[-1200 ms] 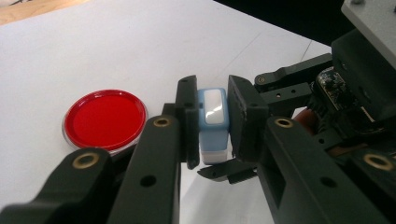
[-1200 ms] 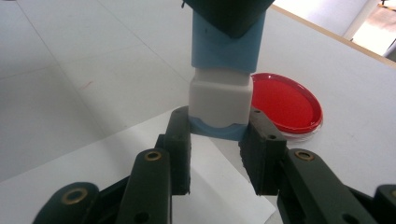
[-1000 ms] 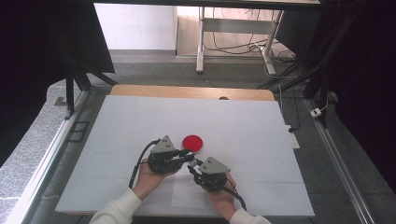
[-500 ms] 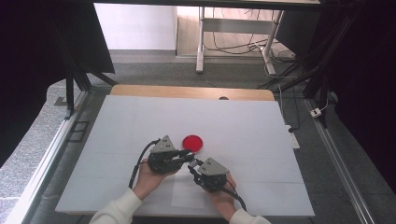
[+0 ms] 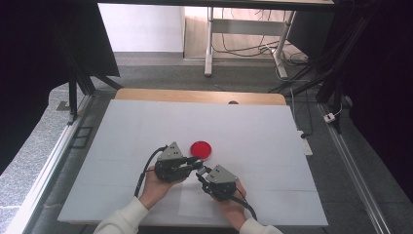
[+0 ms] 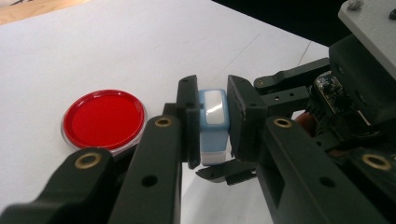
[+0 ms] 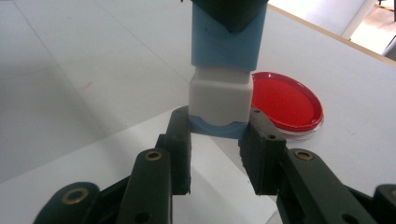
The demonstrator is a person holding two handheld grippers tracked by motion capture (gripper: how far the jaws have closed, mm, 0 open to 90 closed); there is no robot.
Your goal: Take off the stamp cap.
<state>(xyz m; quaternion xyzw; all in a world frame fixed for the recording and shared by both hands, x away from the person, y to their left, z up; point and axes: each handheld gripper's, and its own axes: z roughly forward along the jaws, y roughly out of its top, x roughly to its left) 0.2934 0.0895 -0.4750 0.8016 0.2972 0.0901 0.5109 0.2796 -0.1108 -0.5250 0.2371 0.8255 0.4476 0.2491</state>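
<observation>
A small light-blue and white block (image 6: pixel 212 126) is held between both grippers just above the white table (image 5: pixel 122 141). My left gripper (image 6: pixel 212 123) is shut on its blue body, which has a white inset. From the opposite side, my right gripper (image 7: pixel 218 128) is shut on the lower end of the block (image 7: pixel 219 100), below its white section. In the high view the left gripper (image 5: pixel 197 161) and right gripper (image 5: pixel 200 174) meet tip to tip at the table's near middle. A flat red round dish (image 5: pixel 200 149) lies on the table just beyond them; the dish (image 6: pixel 103 119) is left of my left jaws.
A thin sheet of paper (image 5: pixel 195 202) lies on the table below the hands. A wooden edge (image 5: pixel 195 96) runs along the table's far side. Dark frame rails (image 5: pixel 350 161) flank the table, and desk legs with cables (image 5: pixel 243 44) stand beyond.
</observation>
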